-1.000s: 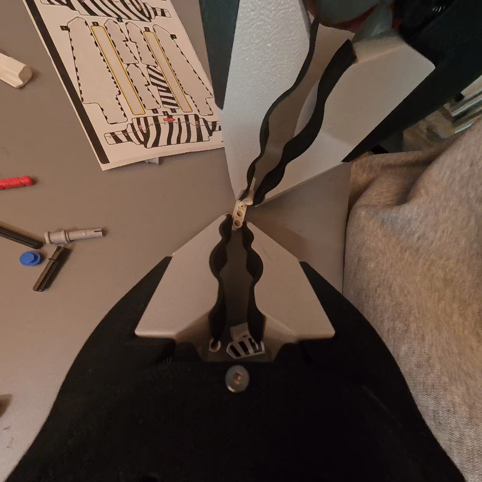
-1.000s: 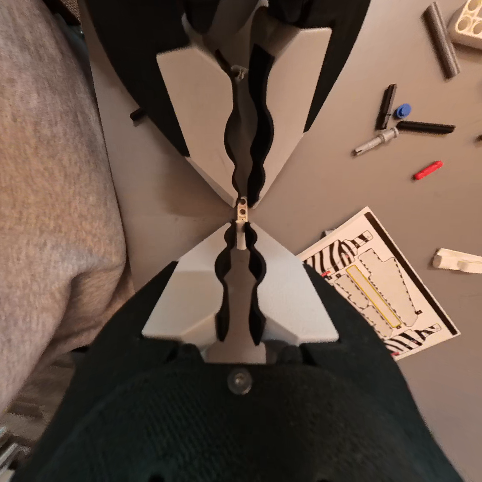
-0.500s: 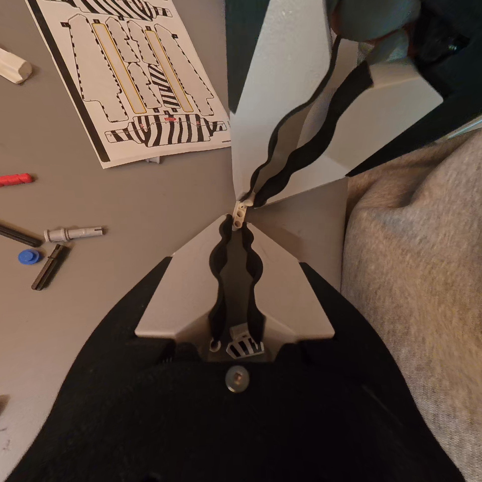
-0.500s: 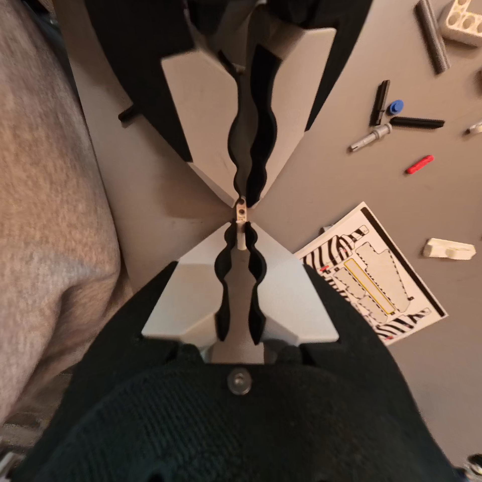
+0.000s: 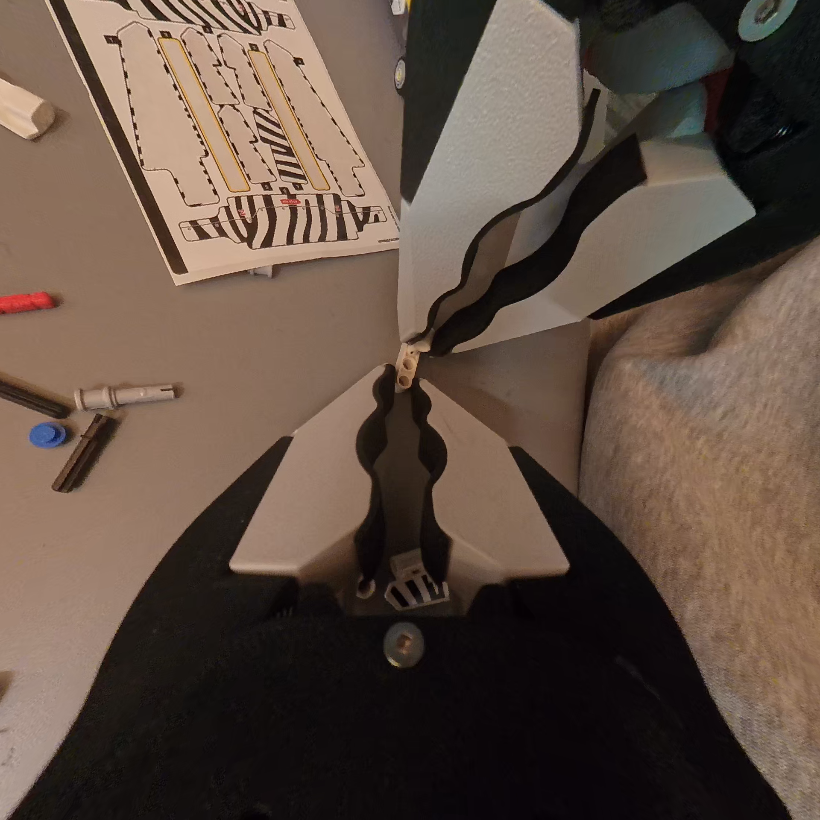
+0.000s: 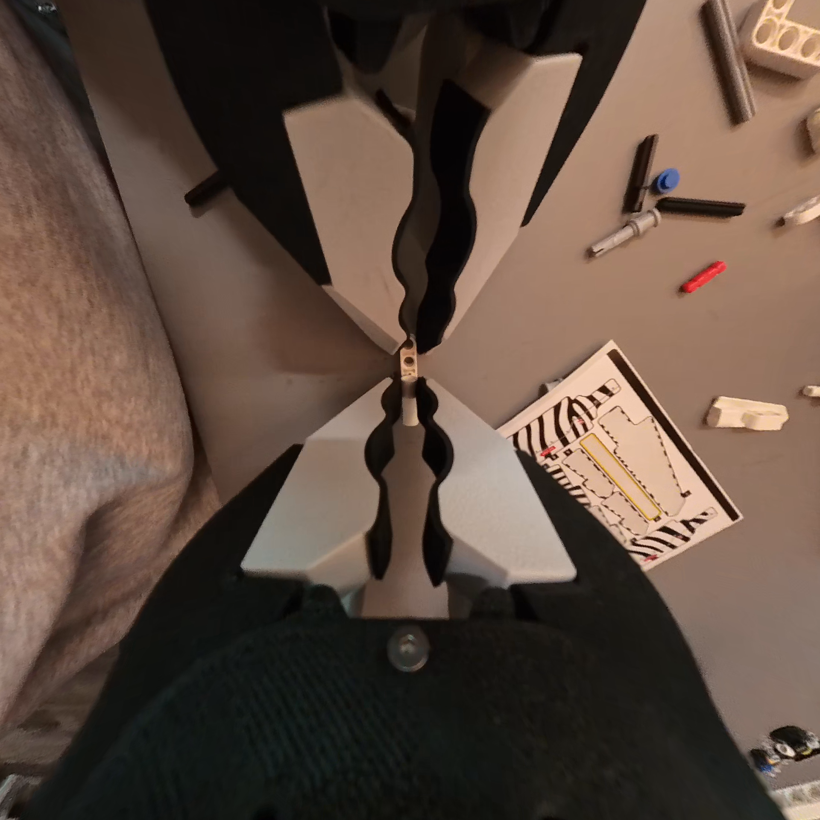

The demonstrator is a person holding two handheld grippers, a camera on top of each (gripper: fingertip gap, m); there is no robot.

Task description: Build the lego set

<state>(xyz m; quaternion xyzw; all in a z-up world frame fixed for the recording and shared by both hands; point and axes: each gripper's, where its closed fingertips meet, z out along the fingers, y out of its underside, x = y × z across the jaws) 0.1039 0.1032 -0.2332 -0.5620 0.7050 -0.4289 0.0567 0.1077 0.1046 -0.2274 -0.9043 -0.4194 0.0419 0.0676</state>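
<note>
A small white lego connector with holes (image 5: 406, 369) is pinched at the tips of my left gripper (image 5: 401, 382), held above the grey table (image 5: 266, 337). My right gripper (image 5: 420, 345) comes in from the upper right and grips its other end, tip to tip. In the right wrist view my right gripper (image 6: 408, 387) is shut on a short white pin (image 6: 409, 408) that joins the holed connector (image 6: 408, 358). The left gripper (image 6: 411, 341) holds that connector from above. Both pairs of jaws are closed.
A zebra-striped sticker sheet (image 5: 230, 133) (image 6: 621, 470) lies on the table. Loose parts lie to the side: a red pin (image 5: 26, 302), a grey pin (image 5: 126, 395), a blue stud (image 5: 46, 435), black axles (image 5: 84, 452) and a white holed beam (image 6: 785, 40). A grey sleeve (image 5: 710, 488) borders the table edge. My left tips are roughly 11 cm from the blue stud (image 5: 46, 435).
Both grippers stay shut on the joined white piece. The right gripper has swung slightly to the right in the left wrist view. The table parts have drifted a little in both views.
</note>
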